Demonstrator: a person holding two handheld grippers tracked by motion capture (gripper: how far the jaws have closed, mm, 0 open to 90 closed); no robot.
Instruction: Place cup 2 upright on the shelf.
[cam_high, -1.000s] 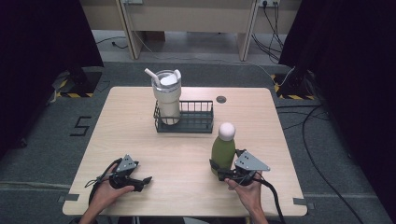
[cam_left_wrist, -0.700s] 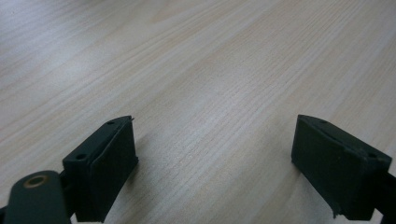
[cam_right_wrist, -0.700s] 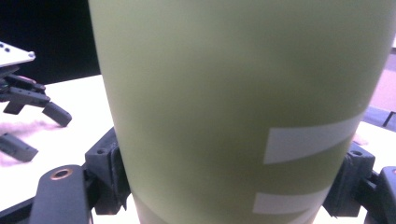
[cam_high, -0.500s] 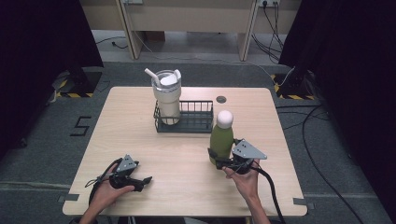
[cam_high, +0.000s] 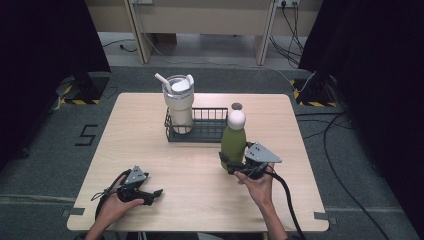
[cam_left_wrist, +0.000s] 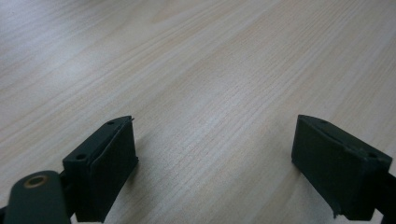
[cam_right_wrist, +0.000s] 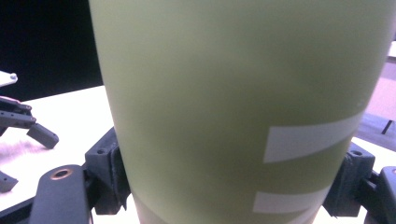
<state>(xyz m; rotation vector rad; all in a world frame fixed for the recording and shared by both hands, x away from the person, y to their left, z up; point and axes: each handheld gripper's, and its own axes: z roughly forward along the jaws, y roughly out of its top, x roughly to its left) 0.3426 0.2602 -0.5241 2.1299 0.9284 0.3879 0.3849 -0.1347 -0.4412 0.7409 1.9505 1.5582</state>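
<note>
The green bottle (cam_high: 233, 142), with a white round cap, stood upright in the right gripper (cam_high: 231, 164), whose jaws were clamped against the lower part of its body from both sides; in the right gripper view the bottle's green wall (cam_right_wrist: 233, 107) with two pale stripes stood directly between the two black jaws, each pressed against it. Whether the bottle's base touched the table (cam_high: 150, 145) could not be told. The right hand (cam_high: 260, 187) held the gripper from the near side, its cable trailing back toward the table's near edge. Just beyond the held bottle, on the far side of the right gripper, stood a black wire basket (cam_high: 202, 131), and the bottle's cap overlapped the basket's right end in the high view. In the basket's left end an upright white tumbler (cam_high: 179, 102) with a lid and straw was seated. A small dark round disc (cam_high: 236, 106) lay on the table beyond the basket. Well apart to the left of the right gripper, the left gripper (cam_high: 150, 196) rested low on the table in the left hand (cam_high: 112, 210); its jaws stood wide apart with only bare wood (cam_left_wrist: 210, 93) between them, holding nothing.
</note>
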